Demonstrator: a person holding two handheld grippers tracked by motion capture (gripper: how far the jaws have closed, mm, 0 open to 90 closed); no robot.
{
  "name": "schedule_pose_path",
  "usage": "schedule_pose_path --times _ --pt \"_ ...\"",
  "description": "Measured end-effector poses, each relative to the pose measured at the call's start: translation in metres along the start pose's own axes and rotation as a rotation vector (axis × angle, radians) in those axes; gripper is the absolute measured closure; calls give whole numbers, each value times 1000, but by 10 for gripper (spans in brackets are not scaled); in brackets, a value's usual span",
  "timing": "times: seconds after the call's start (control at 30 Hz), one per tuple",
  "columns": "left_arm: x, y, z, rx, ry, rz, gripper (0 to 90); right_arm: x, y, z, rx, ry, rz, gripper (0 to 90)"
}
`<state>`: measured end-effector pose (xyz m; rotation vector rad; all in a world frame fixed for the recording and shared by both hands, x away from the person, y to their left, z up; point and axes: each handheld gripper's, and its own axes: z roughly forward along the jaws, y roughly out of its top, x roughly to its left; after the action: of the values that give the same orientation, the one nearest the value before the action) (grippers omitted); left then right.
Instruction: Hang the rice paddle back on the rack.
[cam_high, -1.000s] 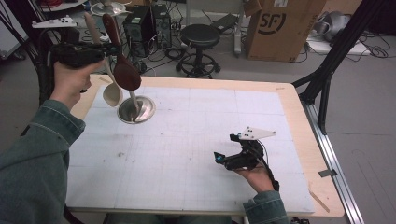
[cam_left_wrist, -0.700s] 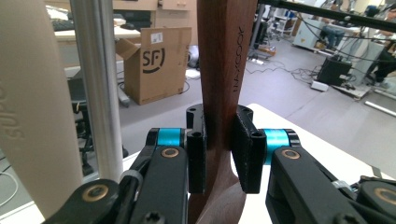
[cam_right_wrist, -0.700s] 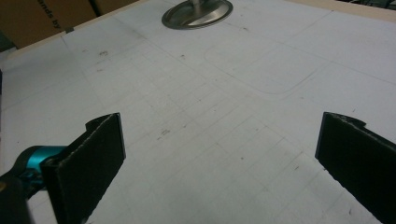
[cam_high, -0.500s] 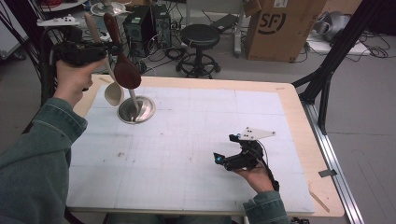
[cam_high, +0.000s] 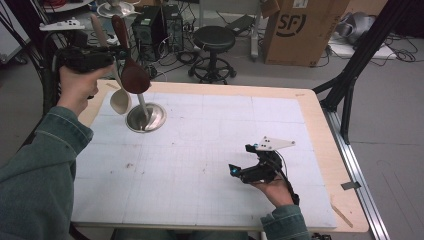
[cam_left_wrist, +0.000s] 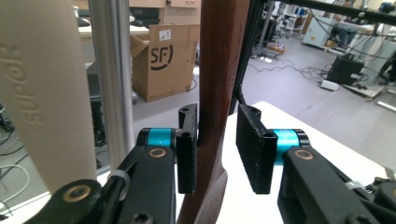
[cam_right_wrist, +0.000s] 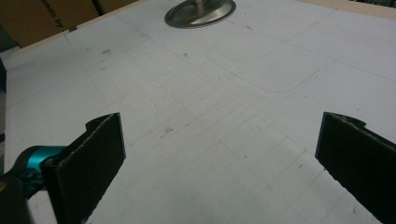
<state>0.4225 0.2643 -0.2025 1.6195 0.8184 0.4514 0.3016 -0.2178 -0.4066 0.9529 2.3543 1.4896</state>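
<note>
Lifting of the dark wooden spoon (cam_high: 131, 60) appears to be the work in hand, and I judge it only partly done. In the high view the left gripper (cam_high: 118, 51) is raised above the far-left corner of the desk (cam_high: 310, 107), with the spoon's handle at its jaws and the bowl hanging below. A second, pale spoon (cam_high: 119, 97) hangs just beside it, bowl down (its top end passes the same gripper). Both hang above and beside a steel stand (cam_high: 145, 116) with a round base, which sits on the desk near that corner. Whether either spoon is free of the stand cannot be told. Left to do, in my judgement: secure the grip, carry the spoon clear and set it down.

The left gripper view (cam_left_wrist: 217, 154) supplies what the high view cannot: the jaws stand partly apart around the brown handle (cam_left_wrist: 217, 84), one pad (cam_left_wrist: 187, 154) touching it, the other showing a gap. The claw therefore brackets the handle without clamping it. The pale handle (cam_left_wrist: 42, 88) passes outside the jaws there.

The right gripper (cam_high: 239, 171) rests low on the desk toward the near-right, held in the person's hand (cam_high: 274, 189). The right gripper view (cam_right_wrist: 219, 163) shows its jaws wide apart, holding nothing, and the stand's base (cam_right_wrist: 200, 11) well ahead.
</note>
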Motion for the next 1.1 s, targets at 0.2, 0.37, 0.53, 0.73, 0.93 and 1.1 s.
schedule_pose_path --times 0.2,0.37,0.53,0.73,0.93,1.1 --pt "0 -1 -8 1 9 12 667 -1 -1 -2 -4 0 0 4" --pt "0 -5 -14 3 1 20 656 -1 -2 -1 -1 5 6 4" --pt "-2 -10 -22 1 -8 28 647 0 -2 -2 -2 11 5 4" --pt "-7 -21 -31 21 1 27 623 0 -2 -3 -6 14 2 4" --pt "-11 -34 -38 30 -8 17 594 -1 -3 -7 -10 6 0 4" --pt "-17 -45 -39 53 -21 28 546 -2 -3 -8 -13 -1 0 4"
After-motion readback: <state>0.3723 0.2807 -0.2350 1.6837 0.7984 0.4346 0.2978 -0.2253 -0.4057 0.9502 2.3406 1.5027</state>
